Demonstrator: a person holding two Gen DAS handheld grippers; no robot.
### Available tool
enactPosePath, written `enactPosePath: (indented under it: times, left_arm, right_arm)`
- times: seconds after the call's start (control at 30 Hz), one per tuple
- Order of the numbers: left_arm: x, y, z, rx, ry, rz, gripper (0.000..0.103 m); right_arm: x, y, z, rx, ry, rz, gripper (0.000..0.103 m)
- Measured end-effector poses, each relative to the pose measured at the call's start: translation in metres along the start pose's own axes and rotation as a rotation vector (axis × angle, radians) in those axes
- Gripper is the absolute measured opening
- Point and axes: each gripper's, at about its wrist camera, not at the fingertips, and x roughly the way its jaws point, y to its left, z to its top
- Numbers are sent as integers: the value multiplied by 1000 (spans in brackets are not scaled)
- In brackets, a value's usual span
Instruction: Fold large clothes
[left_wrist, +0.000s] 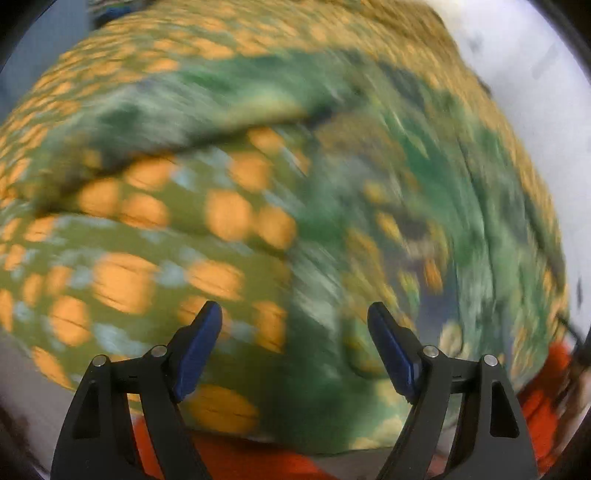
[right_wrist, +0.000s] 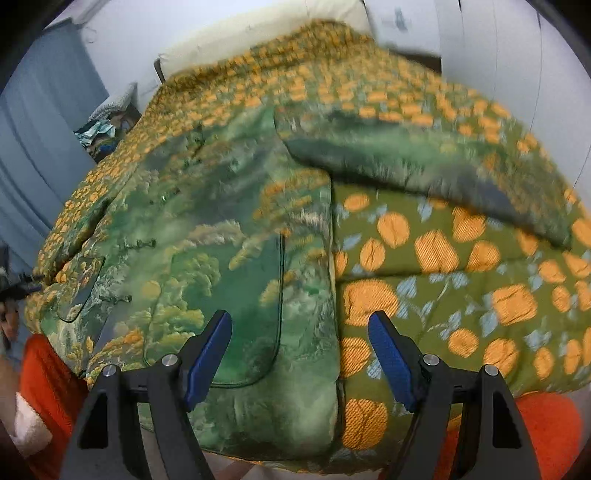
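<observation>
Nearest, both grippers point down with jaws spread wide and nothing between them. The right gripper (right_wrist: 300, 354) hangs above the near hem of the green padded jacket (right_wrist: 221, 266), which lies spread flat on a bedcover (right_wrist: 443, 266) printed with orange dots. The left gripper (left_wrist: 294, 347) hovers over blurred jacket cloth. Farther right, one sleeve (right_wrist: 424, 162) lies folded across the cover. A cream pillow (right_wrist: 258, 33) sits at the far end.
</observation>
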Motion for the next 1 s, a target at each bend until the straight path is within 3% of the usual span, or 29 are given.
enactPosePath:
  times: [0.13,0.23,0.3,0.33,0.37,0.4,0.47,0.53,0.73,0.83,1.0]
  left_arm:
    - [28,-21,-13,13,52,52,85]
    - [31,-24,-17,-8,50,41,87]
    - [30,-28,-19,-9,60,30,78]
    - [29,-29,-21,-8,64,25,61]
    - [29,-30,-23,-7,77,9,46]
    - [25,-28,-26,-9,80,-4,40]
    - [19,-29,-27,-7,75,-17,29]
    - [13,-33,-30,-10,71,-35,25]
    - [16,-59,-46,78,103,7,25]
    - [25,-62,-48,74,119,15,25]
    - [17,-67,-41,67,62,49,42]
  right_arm:
    - [20,-10,-12,52,128,65,76]
    - [31,-12,-23,55,211,88,76]
    - [35,-10,-26,51,237,111,75]
    - [37,-8,-26,46,245,125,72]
    - [37,-7,-25,41,251,129,60]
    - [37,-6,-23,38,252,127,41]
    - [32,-8,-17,31,245,111,17]
    - [24,-11,-13,24,242,108,16]
    - [3,-15,-10,-29,245,37,14]
    - [13,-18,-10,-22,264,13,14]
    - [22,-12,-5,-23,237,-13,19]
